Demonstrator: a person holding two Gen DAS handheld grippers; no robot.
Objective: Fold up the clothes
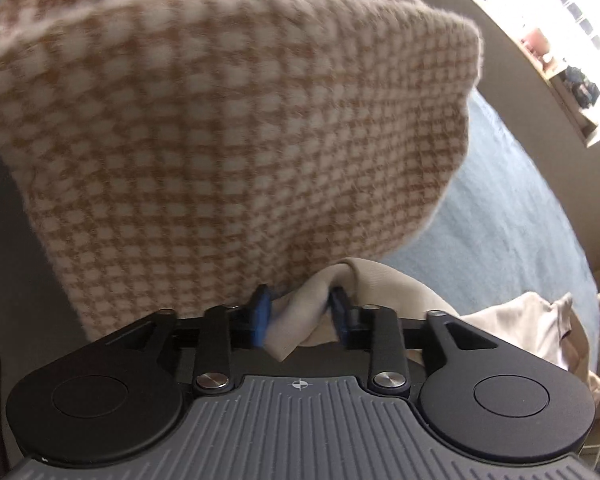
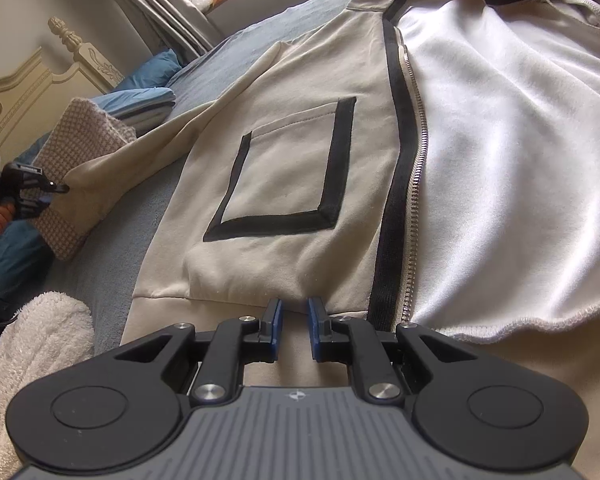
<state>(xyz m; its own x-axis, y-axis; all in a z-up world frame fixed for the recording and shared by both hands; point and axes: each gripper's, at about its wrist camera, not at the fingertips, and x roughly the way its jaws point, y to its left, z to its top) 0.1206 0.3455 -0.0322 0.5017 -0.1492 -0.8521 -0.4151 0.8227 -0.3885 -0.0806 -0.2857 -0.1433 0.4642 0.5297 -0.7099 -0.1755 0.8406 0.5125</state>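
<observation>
A beige zip-up jacket [image 2: 292, 160] with black trim and a square pocket lies open on the bed, its white lining [image 2: 520, 140] showing to the right of the zipper [image 2: 414, 184]. My right gripper [image 2: 294, 308] sits at the bottom hem, its fingers nearly together with hem fabric between them. Far to the left, my left gripper [image 2: 56, 188] holds the end of the stretched-out sleeve. In the left wrist view, the left gripper [image 1: 300, 300] is shut on a bunch of beige sleeve fabric [image 1: 300, 324].
A brown-and-white houndstooth cloth [image 1: 220, 120] fills the space in front of the left gripper and shows again as a houndstooth cloth [image 2: 80, 140] by the sleeve end. Blue bedspread [image 1: 500, 200], folded blue items [image 2: 148, 96], a cream headboard [image 2: 20, 92] and a fluffy white towel [image 2: 32, 352] surround the jacket.
</observation>
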